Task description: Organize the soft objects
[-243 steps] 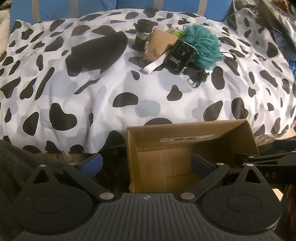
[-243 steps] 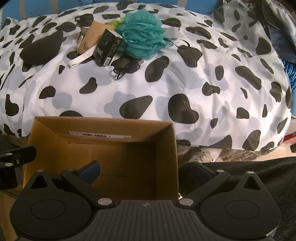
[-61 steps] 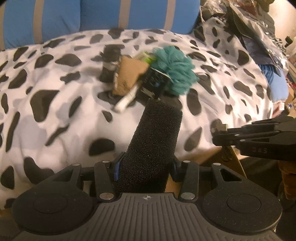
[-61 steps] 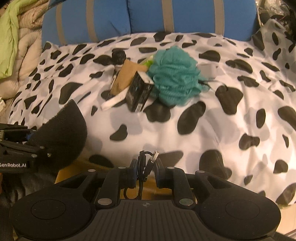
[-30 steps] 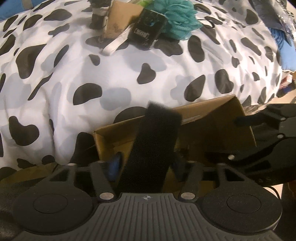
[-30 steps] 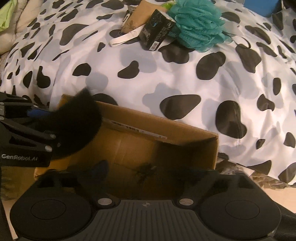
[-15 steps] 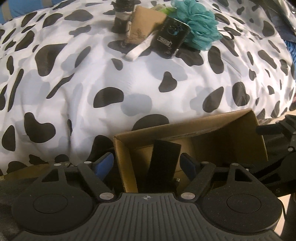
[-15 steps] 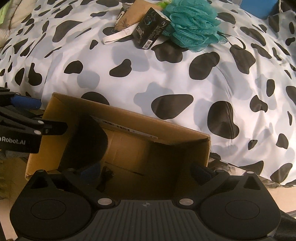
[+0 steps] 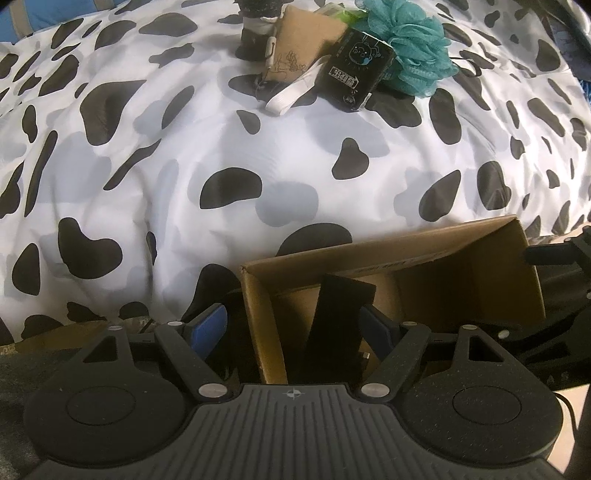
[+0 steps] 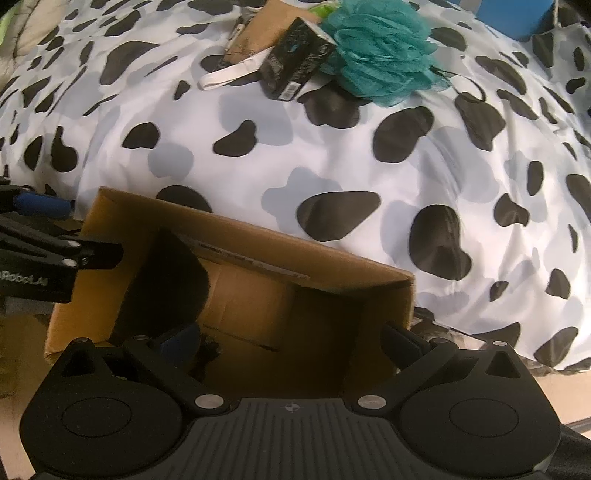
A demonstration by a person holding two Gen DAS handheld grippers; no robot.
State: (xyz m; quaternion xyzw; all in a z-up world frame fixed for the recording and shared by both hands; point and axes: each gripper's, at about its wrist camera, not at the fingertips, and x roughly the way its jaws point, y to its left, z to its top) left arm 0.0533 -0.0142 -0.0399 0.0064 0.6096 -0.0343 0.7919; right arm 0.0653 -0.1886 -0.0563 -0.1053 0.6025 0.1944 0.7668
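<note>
Left wrist view. The left claw (image 9: 295, 328) points steeply down over an open cardboard box (image 9: 480, 266) set against the edge of a bed (image 9: 258, 147) covered in a cow-print duvet. Its jaws have just been opening and now stand spread: the left blue pad (image 9: 208, 325) lies outside the box wall, the right pad inside. A black foam block (image 9: 338, 325) stands tilted in the box between the pads; the left pad is clear of it, and contact with the right pad cannot be told. At the far side of the bed lie a teal loofah (image 9: 410, 48), a black carton (image 9: 356, 75), a tan pouch (image 9: 299, 46) with a white strap (image 9: 291, 92), and a dark bottle (image 9: 256, 37), all close together. The right claw (image 9: 554, 258) shows at the right edge.

Right wrist view. The right claw (image 10: 291, 339) hangs over the same box (image 10: 332, 291), jaws just opened to full spread and pinching nothing. The foam block (image 10: 166, 280) leans against the box's left wall. A small black cable (image 10: 207, 354) lies on the box floor near the left pad (image 10: 181, 339). The left claw (image 10: 55, 258) reaches over the box's left rim. The loofah (image 10: 380, 51), carton (image 10: 295, 62), pouch (image 10: 273, 22) and strap (image 10: 232, 74) rest on the duvet beyond.
</note>
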